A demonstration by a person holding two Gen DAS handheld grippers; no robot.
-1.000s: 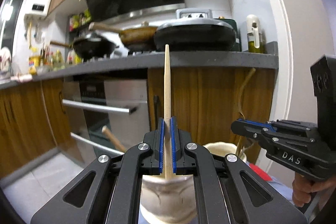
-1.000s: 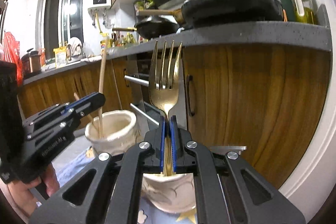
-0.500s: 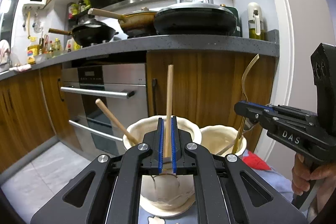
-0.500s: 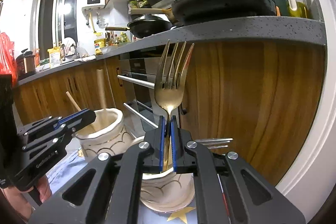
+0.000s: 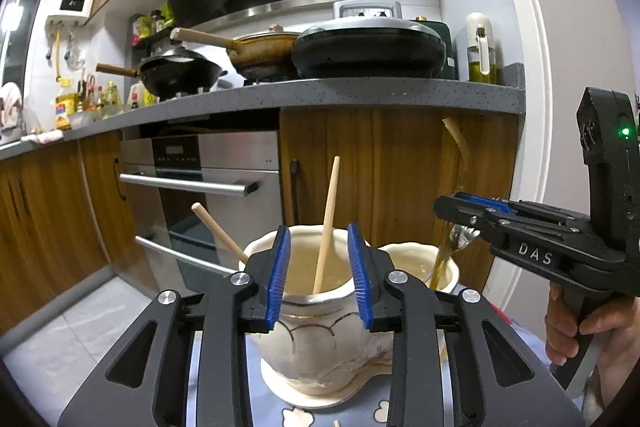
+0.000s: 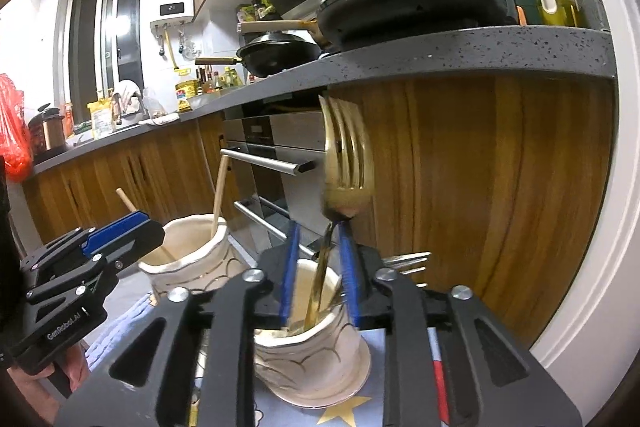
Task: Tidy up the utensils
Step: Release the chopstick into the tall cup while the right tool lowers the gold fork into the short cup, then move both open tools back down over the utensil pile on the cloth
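Two cream ceramic pots stand side by side on a blue patterned cloth (image 5: pixel 224 355) in front of the wooden kitchen cabinets. The left gripper (image 5: pixel 319 273) hangs just over the near rim of the left pot (image 5: pixel 316 343), its jaws opening, the blue pads clear on either side of a chopstick (image 5: pixel 327 219). That chopstick stands nearly upright in the pot, tilted a little to the right and touching neither pad. A second chopstick (image 5: pixel 218 233) leans out over the pot's left rim.

The right gripper (image 6: pixel 319 273) sits over the right pot (image 6: pixel 316 347), which rests on a small saucer (image 6: pixel 352 383). Its jaws are opening too, with a gold fork (image 6: pixel 347 163) between them, tines up and blurred, its handle running down into the pot. The pads stand apart from the handle, so the fork is not gripped. The tines of another fork (image 6: pixel 406 263) poke out level over that pot's right rim.

A hand (image 5: pixel 592 339) holds the right gripper's handle at the far right of the left camera's view. Above, pans (image 5: pixel 368 47) crowd the grey counter (image 5: pixel 360 95).
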